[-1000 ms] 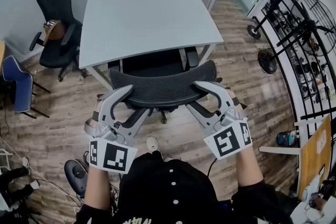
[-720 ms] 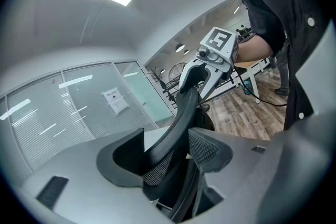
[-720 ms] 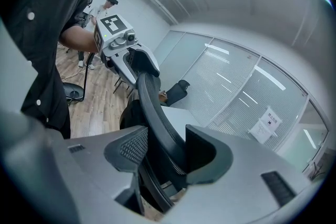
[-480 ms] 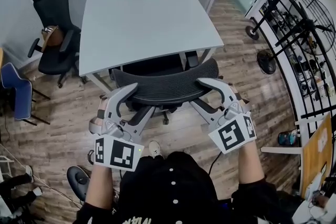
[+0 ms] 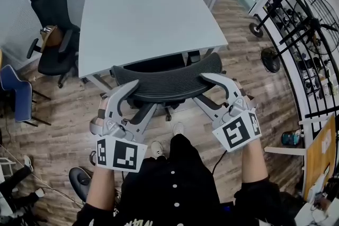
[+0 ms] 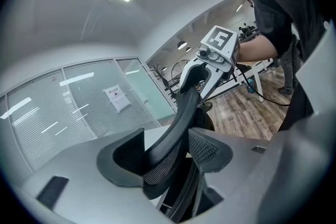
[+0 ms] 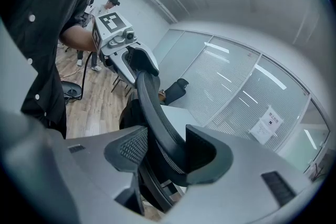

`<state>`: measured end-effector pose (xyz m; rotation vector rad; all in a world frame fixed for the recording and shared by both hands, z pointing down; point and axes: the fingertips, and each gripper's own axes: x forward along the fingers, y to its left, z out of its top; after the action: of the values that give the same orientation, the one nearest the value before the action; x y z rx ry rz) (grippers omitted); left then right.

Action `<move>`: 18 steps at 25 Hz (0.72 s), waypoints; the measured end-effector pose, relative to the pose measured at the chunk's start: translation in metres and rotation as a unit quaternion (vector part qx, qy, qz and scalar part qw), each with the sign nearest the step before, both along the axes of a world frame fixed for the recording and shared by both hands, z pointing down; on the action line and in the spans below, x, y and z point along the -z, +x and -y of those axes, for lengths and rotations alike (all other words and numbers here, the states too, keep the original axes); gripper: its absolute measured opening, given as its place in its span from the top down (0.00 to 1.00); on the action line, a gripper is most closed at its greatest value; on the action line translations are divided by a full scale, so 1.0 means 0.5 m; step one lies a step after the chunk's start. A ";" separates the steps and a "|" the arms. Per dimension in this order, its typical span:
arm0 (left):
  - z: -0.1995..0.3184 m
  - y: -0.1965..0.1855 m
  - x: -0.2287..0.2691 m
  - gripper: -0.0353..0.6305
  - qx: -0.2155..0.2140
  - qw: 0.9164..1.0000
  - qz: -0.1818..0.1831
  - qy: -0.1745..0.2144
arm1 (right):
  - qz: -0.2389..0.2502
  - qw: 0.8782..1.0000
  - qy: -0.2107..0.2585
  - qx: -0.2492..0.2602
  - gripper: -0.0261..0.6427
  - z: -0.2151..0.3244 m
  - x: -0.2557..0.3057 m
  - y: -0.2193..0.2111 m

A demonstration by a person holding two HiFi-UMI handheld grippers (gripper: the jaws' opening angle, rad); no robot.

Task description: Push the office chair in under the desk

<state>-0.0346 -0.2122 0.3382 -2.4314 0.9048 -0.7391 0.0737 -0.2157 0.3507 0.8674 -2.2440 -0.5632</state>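
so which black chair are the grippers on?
The mesh-back chair at the desk, clamped by the left gripper and right gripper; the other black chair stands apart at left.

There are two black office chairs, the office chair [image 5: 167,83] at the surface [image 5: 148,18] and a second office chair [image 5: 53,18] off to the left, plus one blue chair [image 5: 13,87]. The grey surface is the only one. Two grippers show, the left gripper [image 5: 136,99] and the right gripper [image 5: 204,90], each with two fingers [image 5: 121,93] and one marker cube [image 5: 119,153]. Two pale shoes [image 5: 154,149] are visible. Two people appear: the person [image 5: 175,188] holding the grippers and one distant figure [image 7: 112,3].
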 end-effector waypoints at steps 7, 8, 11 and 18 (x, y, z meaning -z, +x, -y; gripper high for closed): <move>0.033 0.016 -0.001 0.54 0.014 1.000 0.002 -0.003 | -0.003 1.000 -0.004 0.019 0.62 0.036 -0.001 0.015; 0.036 0.016 -0.002 0.54 0.017 1.000 0.002 -0.004 | -0.003 1.000 -0.004 0.022 0.62 0.041 -0.001 0.015; 0.050 0.017 -0.002 0.54 0.025 1.000 0.003 -0.004 | -0.001 1.000 -0.004 0.029 0.62 0.058 -0.001 0.016; 0.081 0.027 -0.002 0.54 0.038 0.999 0.004 -0.009 | -0.002 0.999 -0.008 0.039 0.61 0.093 -0.002 0.025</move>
<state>-0.0213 -0.2528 0.3394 -2.4187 0.9960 -0.7876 0.0862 -0.2622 0.3516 0.7736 -2.2839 -0.5798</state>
